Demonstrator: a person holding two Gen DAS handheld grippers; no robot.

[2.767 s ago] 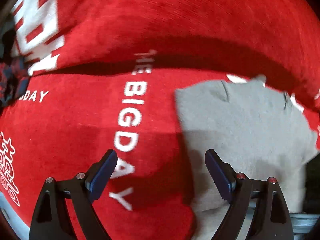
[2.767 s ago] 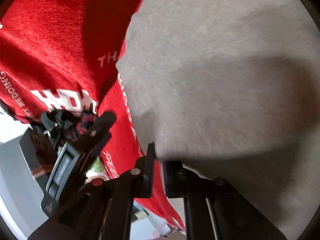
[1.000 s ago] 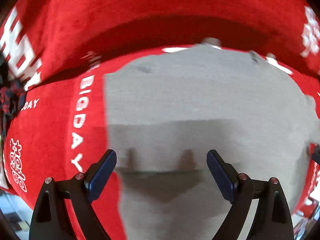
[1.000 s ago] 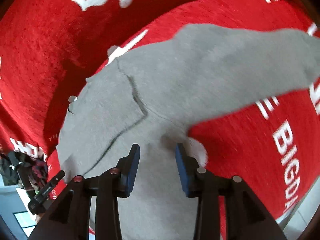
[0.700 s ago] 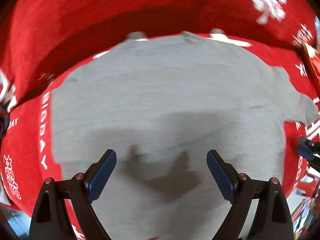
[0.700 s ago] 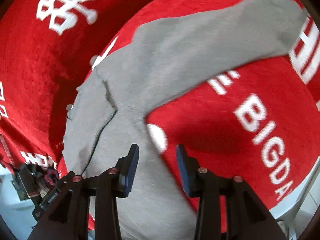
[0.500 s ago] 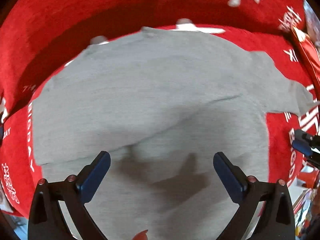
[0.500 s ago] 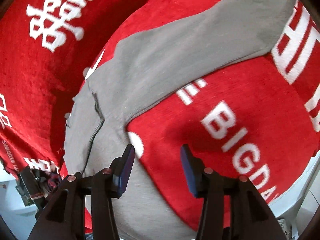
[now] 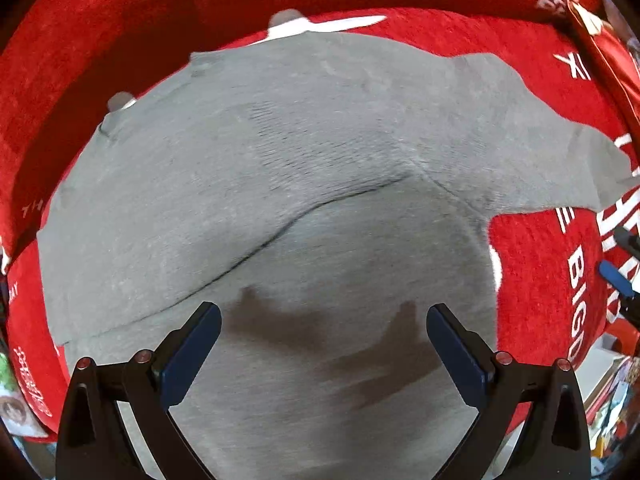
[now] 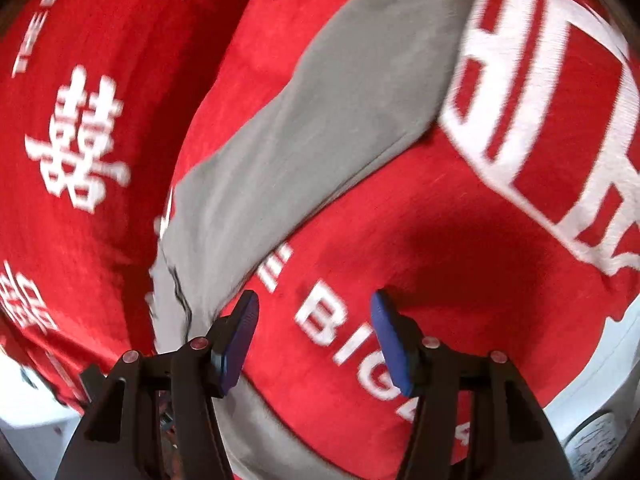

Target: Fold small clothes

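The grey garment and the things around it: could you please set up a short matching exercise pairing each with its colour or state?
Things:
1. grey garment
2. red cloth
3. left gripper
4. right gripper

States:
A. jaws wide, above grey fabric, nothing held
B. spread flat, one sleeve stretched out
C. bears white lettering, lies under the garment
D. jaws opening, above red fabric, nothing between them

Pairs: 1-B, 2-C, 3-A, 4-D

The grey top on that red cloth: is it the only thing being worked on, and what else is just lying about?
Part of the job:
- grey top, spread flat
- left gripper, open above it
- right gripper, jaws opening, nothing between them

Just there:
- red cloth with white lettering, underneath
- clutter past the cloth's edge
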